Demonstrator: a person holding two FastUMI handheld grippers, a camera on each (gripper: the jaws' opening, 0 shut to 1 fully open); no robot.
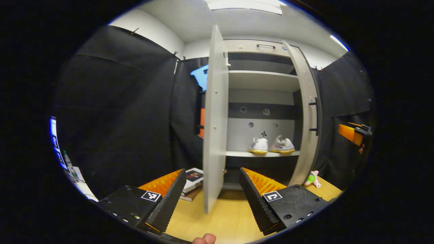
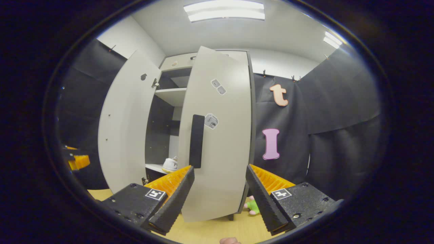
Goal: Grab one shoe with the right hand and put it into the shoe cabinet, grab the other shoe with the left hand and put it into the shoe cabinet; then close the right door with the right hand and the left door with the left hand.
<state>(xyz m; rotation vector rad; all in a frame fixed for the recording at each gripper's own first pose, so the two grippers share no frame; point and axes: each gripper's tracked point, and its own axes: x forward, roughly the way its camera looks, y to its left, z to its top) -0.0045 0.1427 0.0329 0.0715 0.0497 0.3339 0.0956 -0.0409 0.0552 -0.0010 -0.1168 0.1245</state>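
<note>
Ahead of me the lower shelf (image 1: 237,153) of the shoe cabinet (image 1: 261,45) carries both shoes — the left shoe (image 1: 258,145) and the right shoe (image 1: 283,145) stand side by side near its front edge, toes pointing out toward me, close together but not touching. In my right gripper view I catch one shoe (image 2: 170,164) on that same shelf through the gap between the doors. The upper shelf (image 1: 262,80) sits well above it. Below, the wooden floor (image 1: 230,217) holds the cabinet, a stack of books (image 1: 193,181) just left of the left door — and a small plush toy (image 1: 312,178) beside the right door.
</note>
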